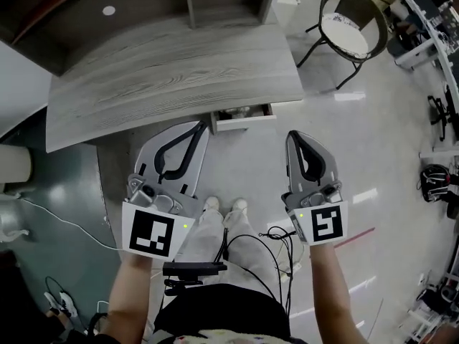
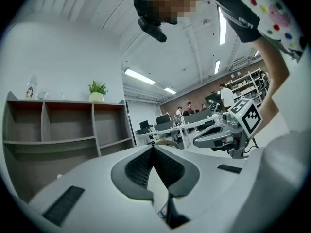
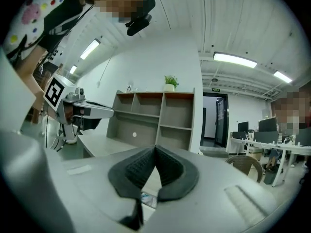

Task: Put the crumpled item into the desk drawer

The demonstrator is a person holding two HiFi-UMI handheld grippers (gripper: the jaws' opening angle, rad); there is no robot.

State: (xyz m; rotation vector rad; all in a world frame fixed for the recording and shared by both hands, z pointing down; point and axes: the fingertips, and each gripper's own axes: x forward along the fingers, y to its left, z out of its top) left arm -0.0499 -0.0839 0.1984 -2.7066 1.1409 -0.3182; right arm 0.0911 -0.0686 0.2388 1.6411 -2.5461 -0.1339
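Head view, centre: left tongs (image 1: 199, 127) and right tongs (image 1: 292, 136) are closed and empty below the worktop (image 1: 172, 70); the ajar drawer (image 1: 244, 122) probably wants a square, gentle push shut.

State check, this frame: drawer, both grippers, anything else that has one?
drawer: pulled part way out from under the desk; contents too small to identify
left gripper: shut, nothing between its jaws
right gripper: shut, nothing between its jaws
chair: upright, unoccupied, standing apart from the desk
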